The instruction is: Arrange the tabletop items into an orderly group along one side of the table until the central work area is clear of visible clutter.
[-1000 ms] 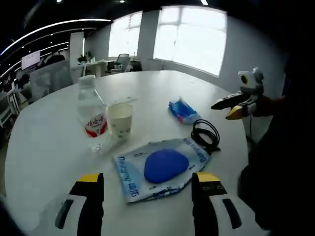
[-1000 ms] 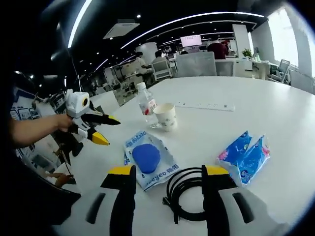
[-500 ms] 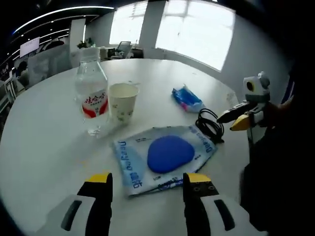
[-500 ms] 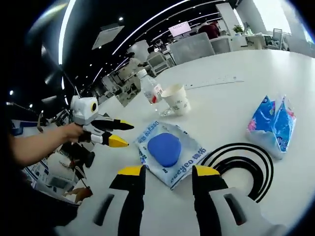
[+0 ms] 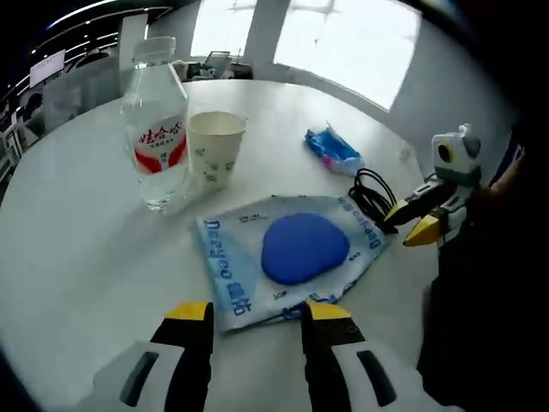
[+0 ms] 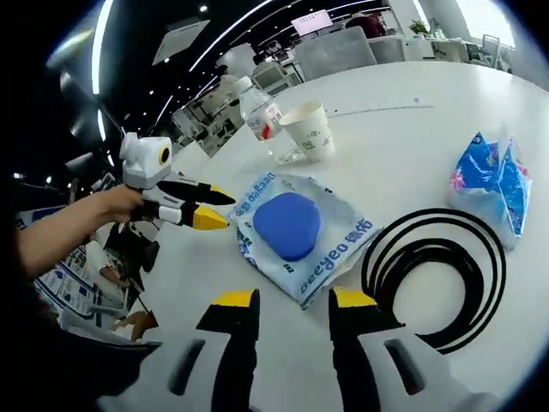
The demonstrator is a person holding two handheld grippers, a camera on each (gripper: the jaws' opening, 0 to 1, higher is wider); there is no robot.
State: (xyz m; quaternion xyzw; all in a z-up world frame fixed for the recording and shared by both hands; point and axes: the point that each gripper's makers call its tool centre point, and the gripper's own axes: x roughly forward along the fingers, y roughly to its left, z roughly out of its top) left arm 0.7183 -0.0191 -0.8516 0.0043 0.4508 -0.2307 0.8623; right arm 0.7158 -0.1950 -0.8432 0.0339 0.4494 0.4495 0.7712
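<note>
A flat white-and-blue package [image 5: 296, 253] with a blue oval in its middle lies on the white round table [image 5: 77, 257]. My left gripper [image 5: 257, 313] is open, its jaws narrowed, and the package's near edge sits between its tips. My right gripper [image 6: 293, 300] is open too, with the package [image 6: 300, 232] corner just ahead of its tips. The left gripper [image 6: 214, 210] comes in from the left, its tips near the package's edge. A coiled black cable [image 6: 437, 266] lies beside the package. A blue tissue pack [image 6: 493, 184] sits beyond it.
A clear water bottle [image 5: 156, 129] with a red label and a paper cup [image 5: 214, 146] stand side by side behind the package. The right gripper [image 5: 412, 225] hovers at the table's edge near the cable [image 5: 371, 196]. A white power strip [image 6: 386, 107] lies far back.
Both views have moved in closer to the package. The jaws of both grippers have narrowed. The left gripper's tips now reach the package's edge.
</note>
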